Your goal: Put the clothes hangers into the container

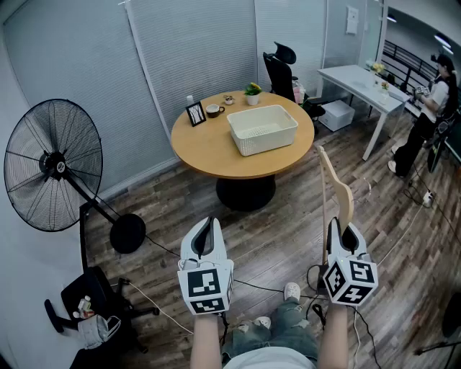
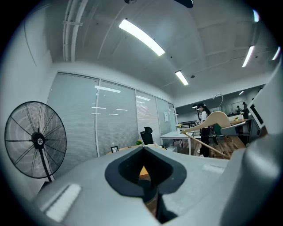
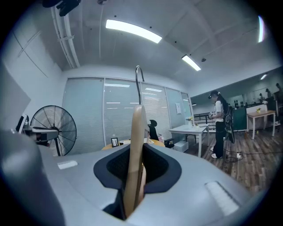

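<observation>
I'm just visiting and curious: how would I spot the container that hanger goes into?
Find the round wooden table by the blinds. On it sits the container, a white rectangular basket, far bigger than the plant, cup and picture frame beside it.

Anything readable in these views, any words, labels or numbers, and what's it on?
No legible text in any view.
Marker cubes: square patterns only, no letters.
Framed picture on the round table: too small to read.
White wall panel: too small to read.
</observation>
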A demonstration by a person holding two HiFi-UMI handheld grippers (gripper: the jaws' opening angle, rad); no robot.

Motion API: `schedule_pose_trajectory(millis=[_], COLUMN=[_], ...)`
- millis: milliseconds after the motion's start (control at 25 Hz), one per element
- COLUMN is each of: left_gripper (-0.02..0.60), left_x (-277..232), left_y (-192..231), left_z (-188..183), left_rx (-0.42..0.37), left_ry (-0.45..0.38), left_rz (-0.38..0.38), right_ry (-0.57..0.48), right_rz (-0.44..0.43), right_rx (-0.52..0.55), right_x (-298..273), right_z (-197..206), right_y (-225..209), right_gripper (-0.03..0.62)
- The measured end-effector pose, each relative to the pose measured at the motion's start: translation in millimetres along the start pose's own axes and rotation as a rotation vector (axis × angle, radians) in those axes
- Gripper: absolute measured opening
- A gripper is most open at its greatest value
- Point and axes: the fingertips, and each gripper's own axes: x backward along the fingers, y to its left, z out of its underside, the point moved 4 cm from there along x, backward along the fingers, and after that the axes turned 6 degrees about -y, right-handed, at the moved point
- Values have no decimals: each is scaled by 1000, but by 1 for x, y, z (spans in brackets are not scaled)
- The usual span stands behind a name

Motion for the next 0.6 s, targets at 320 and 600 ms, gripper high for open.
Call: schedule_pose_trajectory(millis=[320,600], left_gripper=[0,0], left_x=[-11,-23], left_y=[-6,-15], left_z=[0,2], left_rx=[3,0], left_ry=[5,12], left_rz=[8,15], right_ry=[7,12], right_rz=[7,11], right_rx=[0,-2], right_x=[-6,-14], right_z=[-1,1], right_y=[-8,-18], right_gripper=[80,80])
